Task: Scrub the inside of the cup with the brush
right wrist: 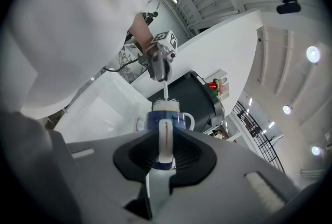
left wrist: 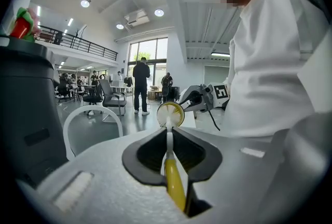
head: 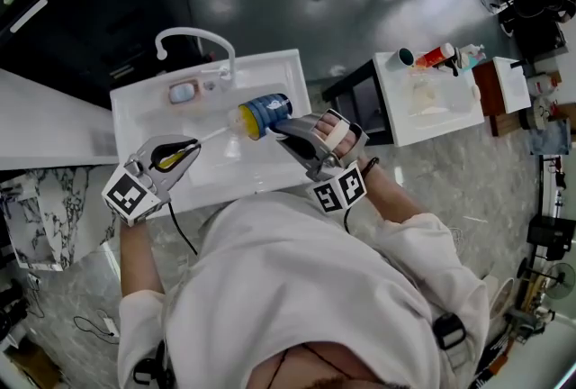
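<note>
Head view: a person leans over a white sink (head: 270, 65) with a faucet (head: 193, 38) at the back. The cup (head: 264, 114), blue outside and yellow inside, lies on its side above the basin, mouth toward the left gripper (head: 193, 145). The right gripper (head: 283, 127) is on the cup's other side. The thin stem of the brush (head: 209, 136) spans from the left gripper to the cup's mouth.

Left gripper view: jaws clenched on the brush's yellow handle. White bristles fill the cup's yellow mouth straight ahead.

Right gripper view: jaws clamped on the cup's white handle. Bristles show at the far rim, with the left gripper beyond.
</note>
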`<action>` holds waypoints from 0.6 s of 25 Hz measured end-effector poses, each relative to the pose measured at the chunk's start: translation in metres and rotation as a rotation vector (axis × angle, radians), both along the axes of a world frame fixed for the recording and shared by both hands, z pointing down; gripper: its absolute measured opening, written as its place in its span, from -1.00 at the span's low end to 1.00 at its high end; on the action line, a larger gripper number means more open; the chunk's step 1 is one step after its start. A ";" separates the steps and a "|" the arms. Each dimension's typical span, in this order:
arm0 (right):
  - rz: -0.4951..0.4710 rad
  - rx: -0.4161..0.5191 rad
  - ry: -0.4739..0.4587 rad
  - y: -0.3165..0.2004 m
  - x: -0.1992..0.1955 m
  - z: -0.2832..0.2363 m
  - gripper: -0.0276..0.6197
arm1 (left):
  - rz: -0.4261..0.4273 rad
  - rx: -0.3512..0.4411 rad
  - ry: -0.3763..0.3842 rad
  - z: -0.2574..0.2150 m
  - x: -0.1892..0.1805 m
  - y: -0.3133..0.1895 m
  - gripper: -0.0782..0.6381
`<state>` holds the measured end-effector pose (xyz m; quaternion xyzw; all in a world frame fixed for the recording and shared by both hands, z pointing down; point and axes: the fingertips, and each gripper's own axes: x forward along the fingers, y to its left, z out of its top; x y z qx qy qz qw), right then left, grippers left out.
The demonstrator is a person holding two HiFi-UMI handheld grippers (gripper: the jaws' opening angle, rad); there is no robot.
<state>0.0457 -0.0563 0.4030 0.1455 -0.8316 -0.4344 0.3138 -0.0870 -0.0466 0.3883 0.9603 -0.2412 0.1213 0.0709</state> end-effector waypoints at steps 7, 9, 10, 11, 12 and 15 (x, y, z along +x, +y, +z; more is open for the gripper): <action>0.041 -0.036 -0.038 -0.010 0.004 -0.010 -0.75 | 0.007 -0.035 0.013 0.023 0.009 0.008 -0.67; 0.042 -0.045 -0.025 -0.009 0.006 -0.005 -0.75 | -0.002 -0.044 0.023 0.024 0.014 0.013 -0.67; 0.040 -0.049 -0.015 -0.008 0.007 -0.002 -0.75 | -0.005 -0.047 0.028 0.023 0.015 0.015 -0.66; 0.036 -0.052 -0.006 -0.007 0.006 0.002 -0.75 | -0.007 -0.047 0.034 0.023 0.015 0.017 -0.66; 0.032 -0.054 0.002 -0.005 0.006 0.005 -0.75 | -0.007 -0.046 0.041 0.022 0.015 0.019 -0.65; 0.015 -0.054 0.018 0.001 0.003 0.011 -0.75 | -0.011 -0.044 0.061 0.017 0.013 0.020 -0.65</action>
